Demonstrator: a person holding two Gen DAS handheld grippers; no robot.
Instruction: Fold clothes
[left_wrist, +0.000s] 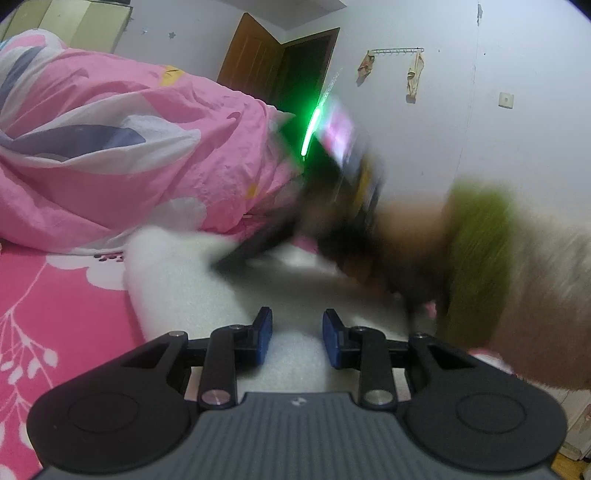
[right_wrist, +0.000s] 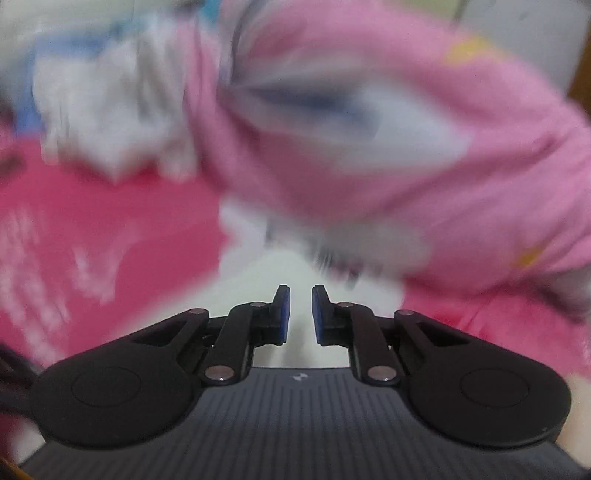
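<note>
One white garment (left_wrist: 184, 280), 2 grippers over it: left (left_wrist: 297, 339), right (right_wrist: 301, 314).

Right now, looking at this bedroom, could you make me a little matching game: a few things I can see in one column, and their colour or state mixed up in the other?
Things:
1. quilt
2. door
3. garment under the left tongs
4. sleeve cuff

Colour or state:
A. brown, standing open
B. white and fluffy
C. pink with white and grey-blue patches, bunched up
D. green, blurred

Pairs: 1-C, 2-A, 3-B, 4-D
</note>
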